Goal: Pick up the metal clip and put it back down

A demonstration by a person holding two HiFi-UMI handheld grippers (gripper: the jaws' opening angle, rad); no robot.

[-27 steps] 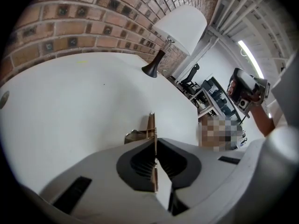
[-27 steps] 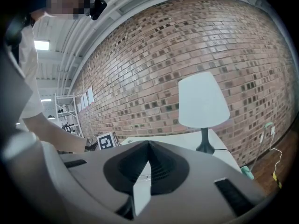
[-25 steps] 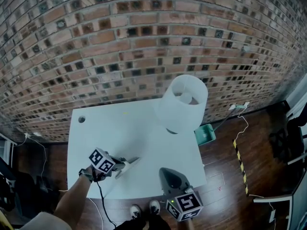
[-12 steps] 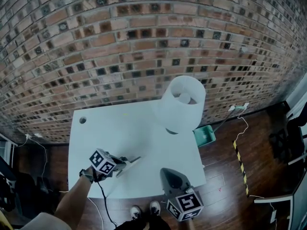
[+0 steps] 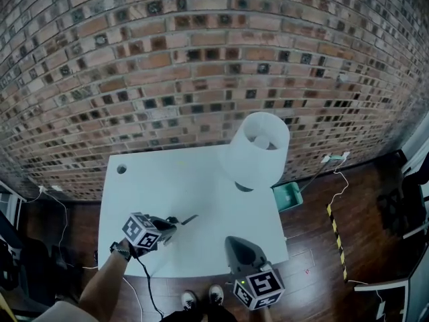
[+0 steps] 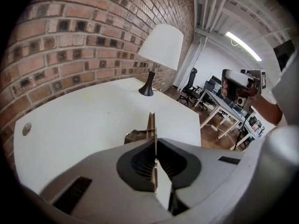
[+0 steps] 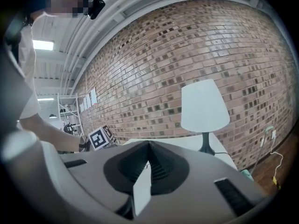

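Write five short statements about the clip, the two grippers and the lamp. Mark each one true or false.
1. The left gripper is shut on the clip. True.
2. The clip lies flat on the table. False: it sticks out from the left gripper's closed jaws.
3. The right gripper grips the lamp. False: its jaws are together on nothing, and the lamp stands well apart from it.
4. The lamp stands upright at the table's far right corner. True.
5. A green bin sits on the table. False: it stands on the floor beside the table's right edge.
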